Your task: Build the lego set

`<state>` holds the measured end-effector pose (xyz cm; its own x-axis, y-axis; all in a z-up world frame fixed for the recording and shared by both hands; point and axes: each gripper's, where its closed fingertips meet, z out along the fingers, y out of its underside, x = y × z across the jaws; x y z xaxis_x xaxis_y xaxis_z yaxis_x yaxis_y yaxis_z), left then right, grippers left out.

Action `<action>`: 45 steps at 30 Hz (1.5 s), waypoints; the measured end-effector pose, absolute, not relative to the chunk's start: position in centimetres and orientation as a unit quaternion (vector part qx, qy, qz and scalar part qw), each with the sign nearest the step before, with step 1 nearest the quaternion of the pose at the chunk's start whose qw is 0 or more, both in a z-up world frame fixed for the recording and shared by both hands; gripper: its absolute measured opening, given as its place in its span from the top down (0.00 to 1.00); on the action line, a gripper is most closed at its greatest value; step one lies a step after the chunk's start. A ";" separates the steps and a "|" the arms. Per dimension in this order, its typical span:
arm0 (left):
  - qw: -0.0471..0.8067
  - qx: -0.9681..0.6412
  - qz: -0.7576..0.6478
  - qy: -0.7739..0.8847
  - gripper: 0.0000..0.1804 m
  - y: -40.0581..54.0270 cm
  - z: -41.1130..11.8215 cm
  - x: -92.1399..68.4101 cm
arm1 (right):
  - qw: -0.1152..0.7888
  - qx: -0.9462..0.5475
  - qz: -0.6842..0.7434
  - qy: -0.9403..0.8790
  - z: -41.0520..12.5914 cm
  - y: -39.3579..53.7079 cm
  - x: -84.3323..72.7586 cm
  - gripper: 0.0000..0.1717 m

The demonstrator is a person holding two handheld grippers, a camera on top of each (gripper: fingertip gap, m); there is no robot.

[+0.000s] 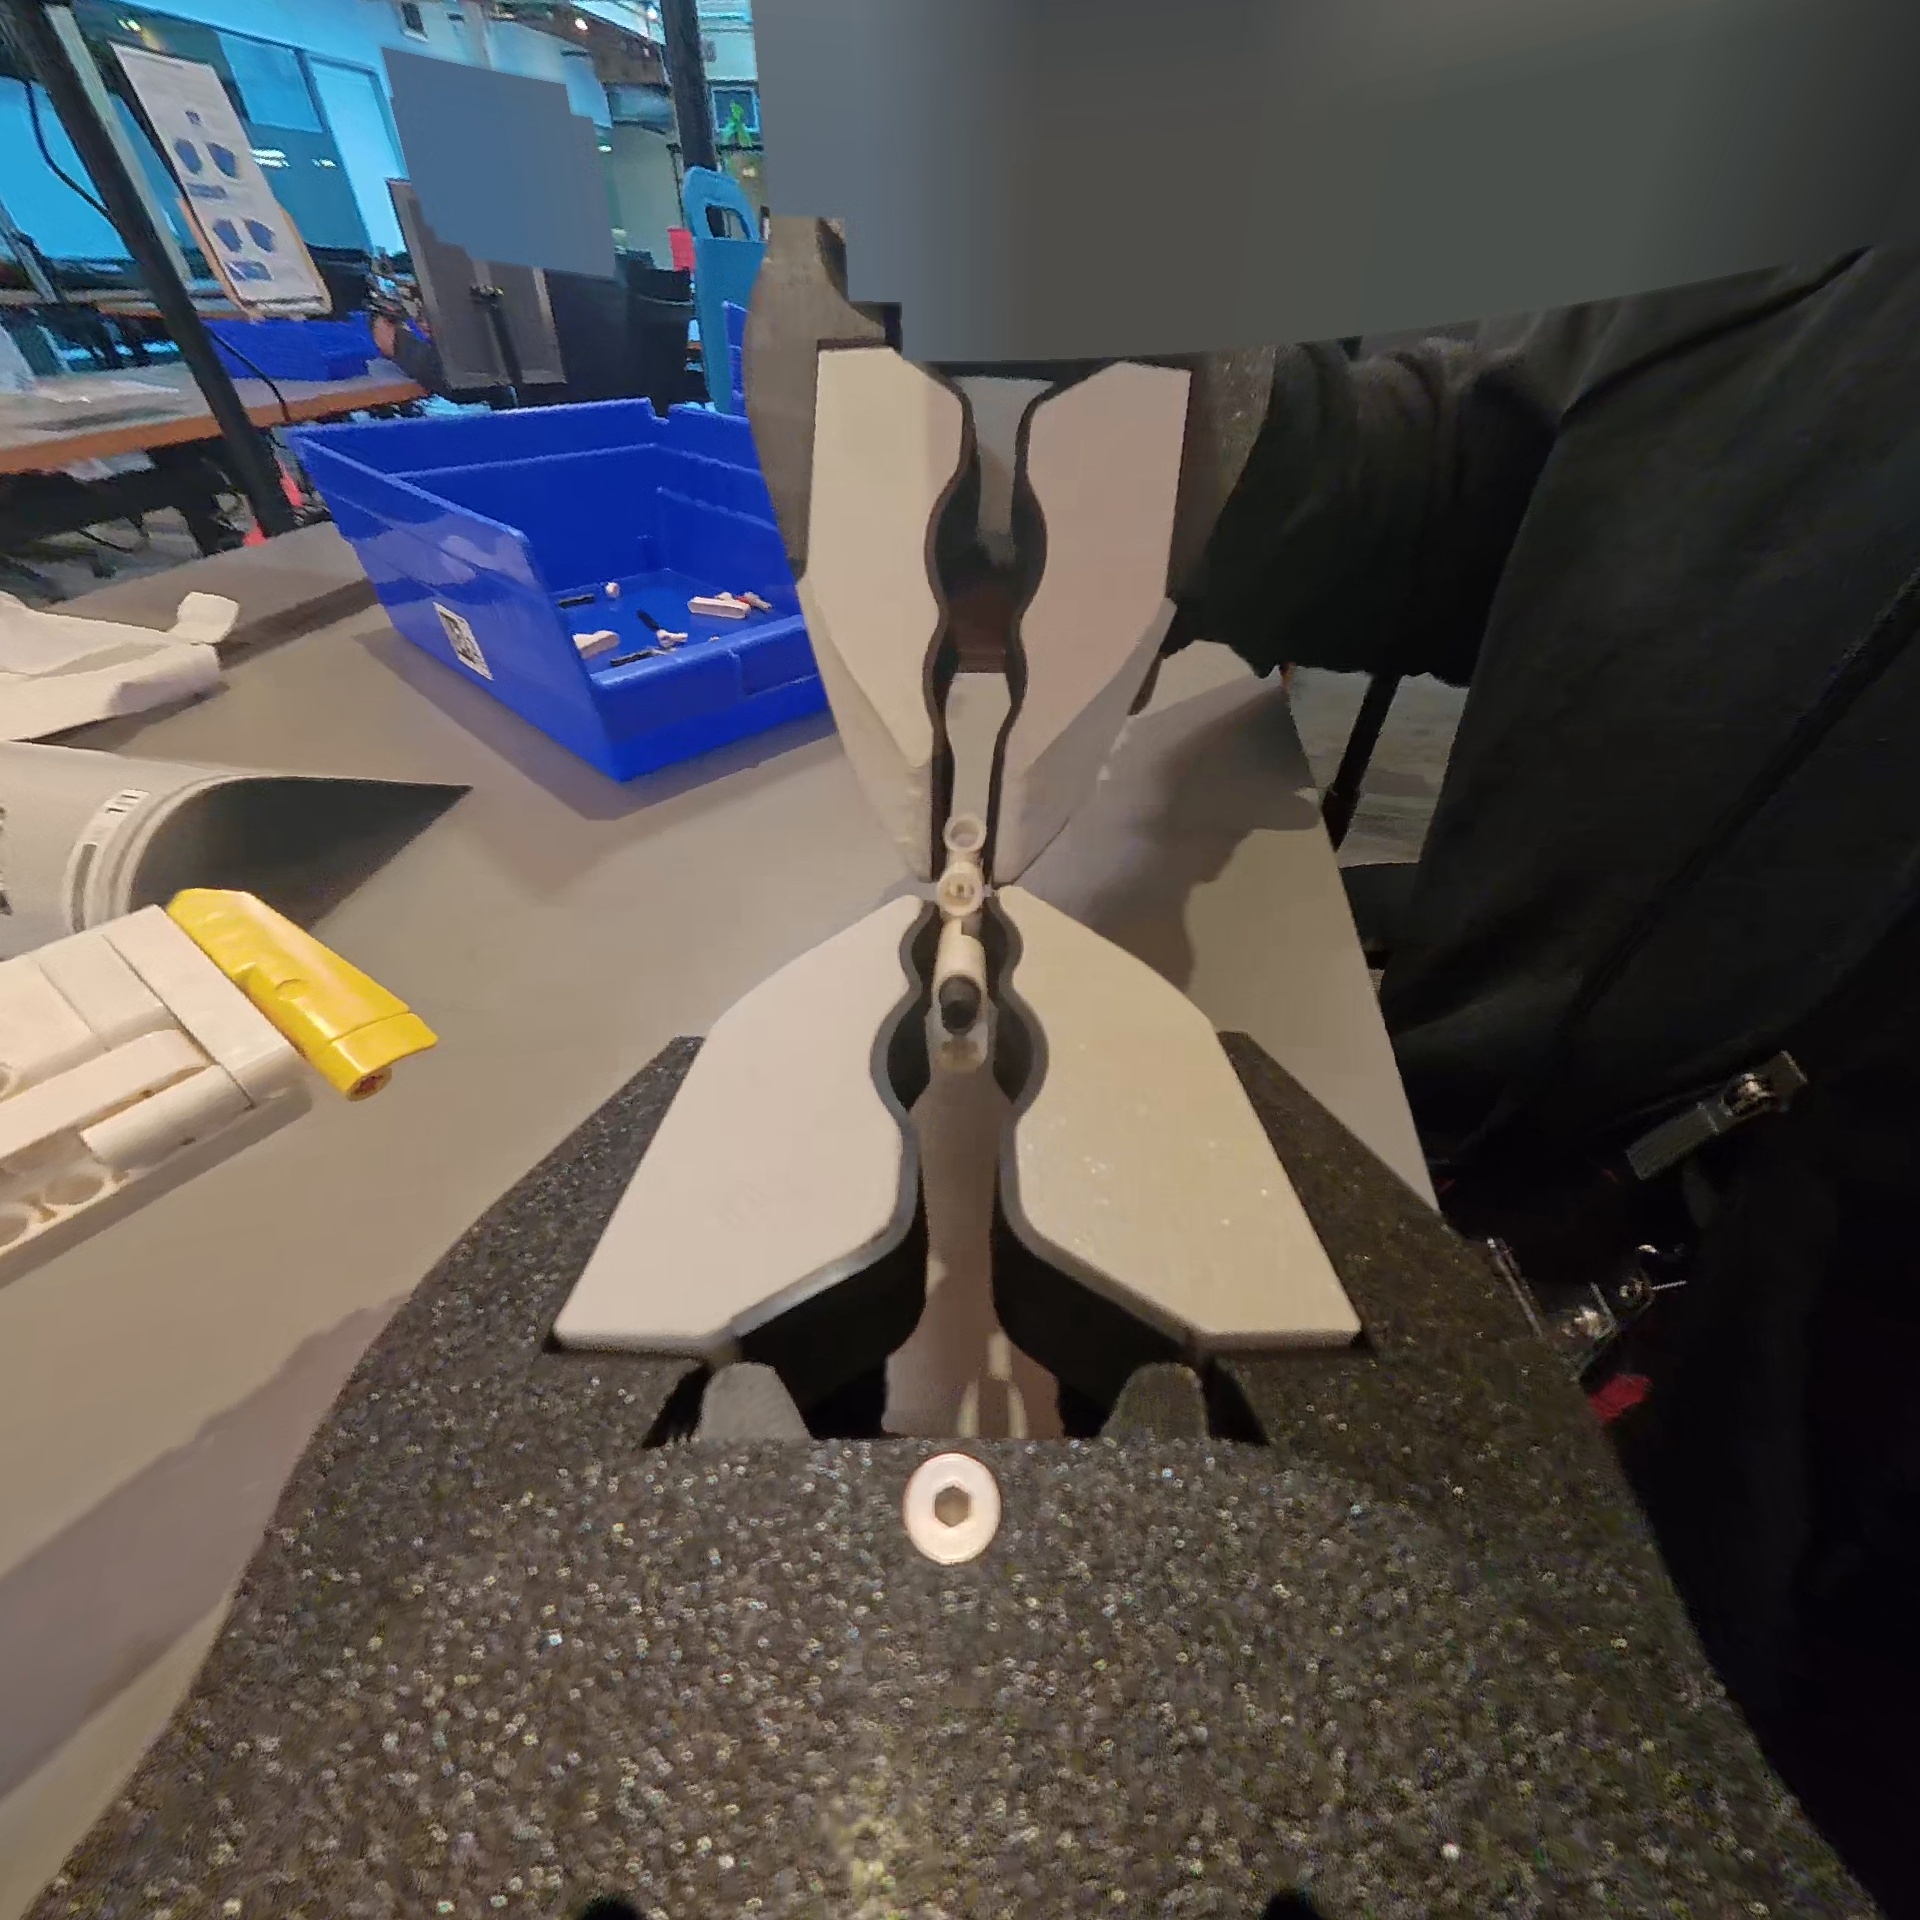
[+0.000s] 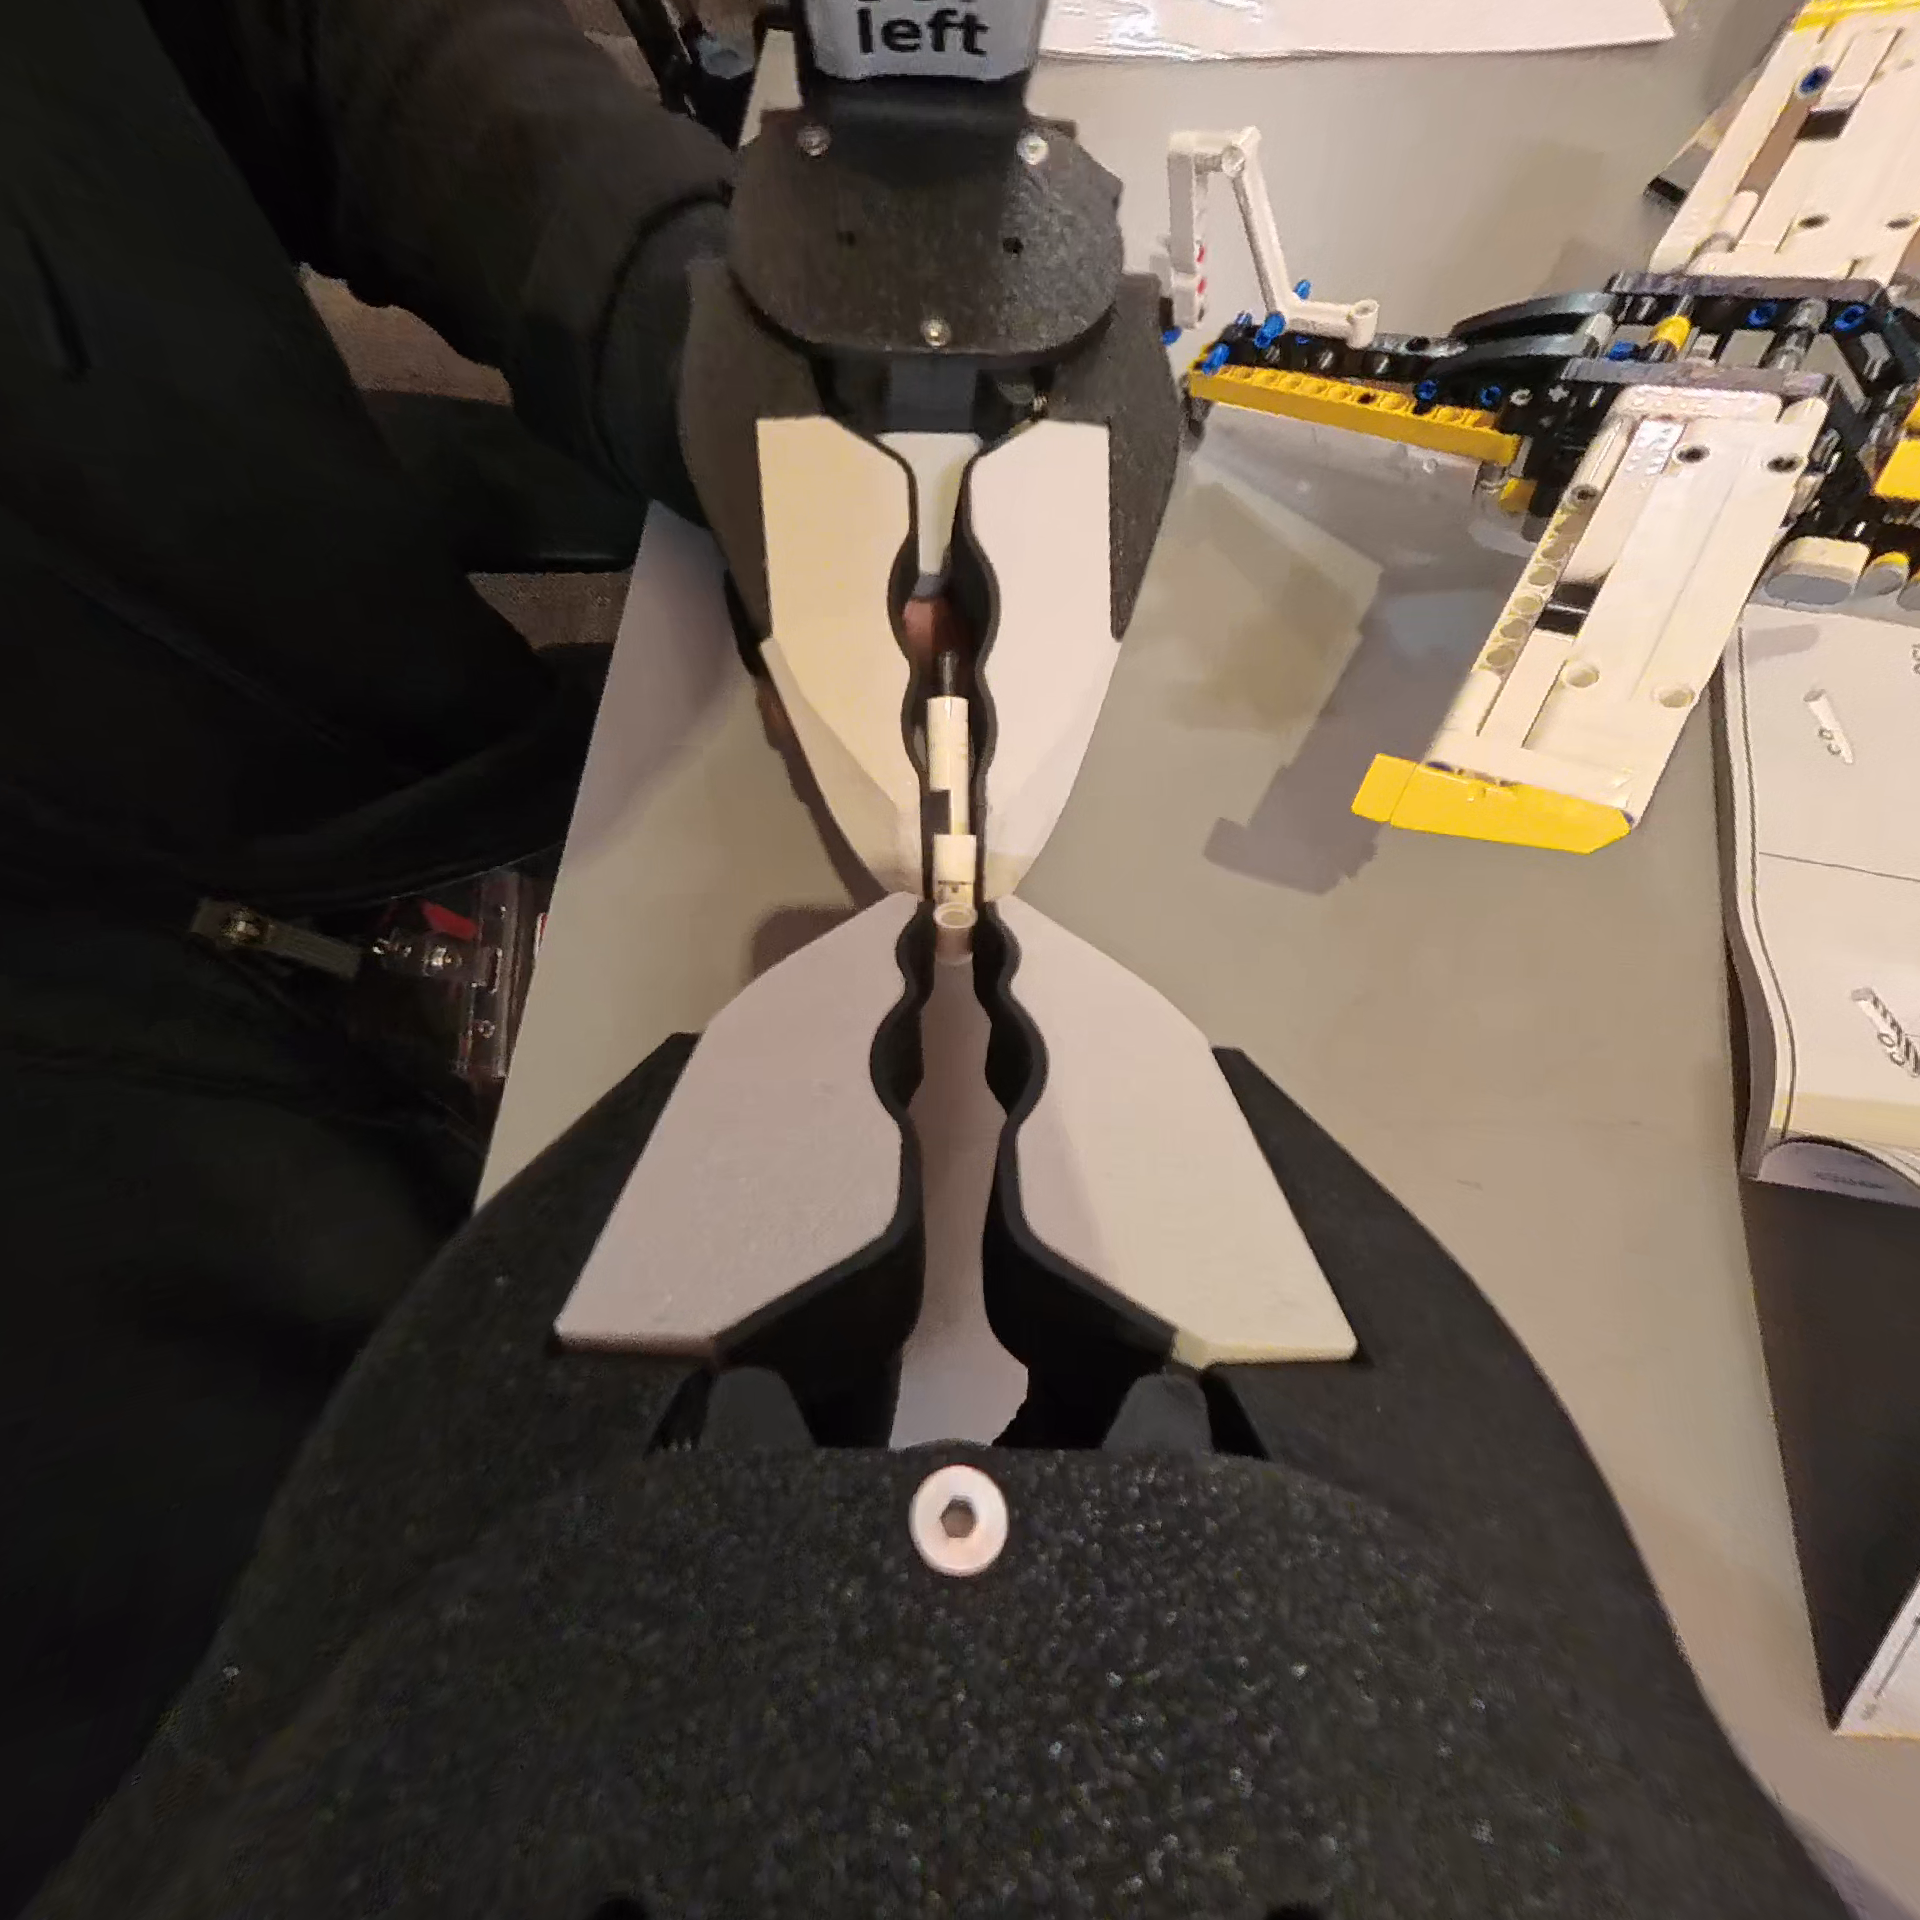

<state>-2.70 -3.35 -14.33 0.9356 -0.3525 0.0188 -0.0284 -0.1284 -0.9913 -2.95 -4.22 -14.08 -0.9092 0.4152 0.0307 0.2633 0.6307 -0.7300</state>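
Left wrist view: to your left a blue plastic bin (image 1: 540, 582) sits on the grey table (image 1: 582, 935), several small pale and black loose parts (image 1: 665, 623) inside, too small to count. Near left, a white and yellow brick-built model (image 1: 208, 1029) lies on the table. Your dark sleeve (image 1: 1558, 540) fills the right side. Your left gripper (image 1: 961, 904) points tip to tip at the right gripper (image 1: 971, 831). Left gripper's two pale fingers (image 1: 790, 1122) are nearly together, clamped on a small white tubular connector piece with a black pin (image 1: 958, 987).

Right wrist view: the brick-built model (image 2: 1558, 582) lies to the right, an open printed booklet (image 2: 1829, 935) beside it, one white linkage arm (image 2: 1236, 229) farther back. Your right gripper (image 2: 954, 920) has its two fingers (image 2: 790, 1143) almost together, pinching one small white tube end (image 2: 954, 925). It meets the left gripper (image 2: 951, 873) head on; that one pinches the white connector piece (image 2: 951, 758). The two white parts are touching or just apart; cannot tell which. Two grippers, both above the table edge.
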 end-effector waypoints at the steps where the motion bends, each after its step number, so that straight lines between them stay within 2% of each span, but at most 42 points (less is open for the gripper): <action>1: 0.647 -0.743 -0.107 0.134 0.96 -3.3 -14.4 -2.8 | 0.098 -0.198 0.384 -0.897 -14.1 -4.2 -3.0 0.96; 7: 0.633 -0.754 -0.010 0.179 0.96 -3.2 -15.3 -2.8 | 0.095 -0.252 0.382 -0.884 -14.9 -4.2 -3.0 0.96; 22: 0.619 -0.751 -0.116 0.197 0.96 -3.5 -15.4 -1.3 | 0.102 -0.120 0.405 -0.900 -14.9 -4.8 -1.5 0.96; 33: 0.640 -0.741 -0.104 0.174 0.96 -3.5 -14.7 -2.1 | 0.109 -0.194 0.454 -0.863 -14.2 -4.7 -2.4 0.96; 45: 0.646 -0.735 -0.127 0.163 0.96 -3.6 -14.4 -2.1 | 0.095 -0.202 0.468 -0.855 -13.9 -4.4 -2.1 0.96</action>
<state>-2.07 -3.58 -14.37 0.9147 -0.4033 -0.0248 -0.0760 -0.1115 -0.9909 -2.10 -4.39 -13.92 -0.8999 0.4352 -0.0263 0.2565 0.4797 -0.8391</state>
